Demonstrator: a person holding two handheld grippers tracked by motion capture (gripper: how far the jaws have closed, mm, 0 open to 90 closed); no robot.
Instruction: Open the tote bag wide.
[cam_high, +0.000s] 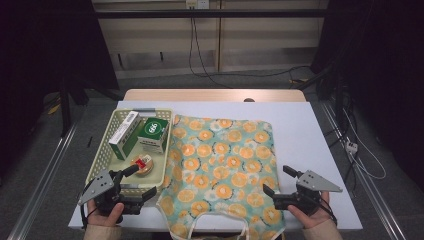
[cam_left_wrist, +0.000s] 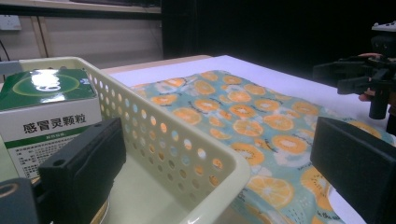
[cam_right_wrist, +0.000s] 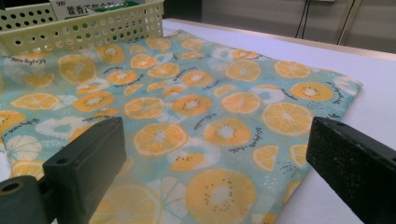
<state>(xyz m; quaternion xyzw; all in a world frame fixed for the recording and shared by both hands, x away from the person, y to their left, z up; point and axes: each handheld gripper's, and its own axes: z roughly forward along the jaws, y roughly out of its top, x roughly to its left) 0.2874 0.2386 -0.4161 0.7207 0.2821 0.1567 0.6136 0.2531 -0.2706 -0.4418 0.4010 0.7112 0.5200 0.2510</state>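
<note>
A teal cloth bag printed with orange slices (cam_high: 222, 165) lies flat on the white table (cam_high: 300, 130); its handles hang over the front edge. Left of it stands a pale yellow perforated basket (cam_high: 107, 145) holding two green-and-white medicine boxes (cam_high: 152, 134) and a small round tin (cam_high: 142, 164). My left gripper (cam_high: 136, 182) is open at the basket's near right corner, one jaw inside the basket (cam_left_wrist: 182, 154), the other over the bag (cam_left_wrist: 261, 121). My right gripper (cam_high: 279, 181) is open over the bag's (cam_right_wrist: 187, 102) near right corner, empty.
The table's right part beyond the bag is bare white surface (cam_right_wrist: 373, 84). Dark floor, cables and metal rails (cam_high: 45, 170) surround the table. A wooden panel wall (cam_high: 210, 40) stands behind.
</note>
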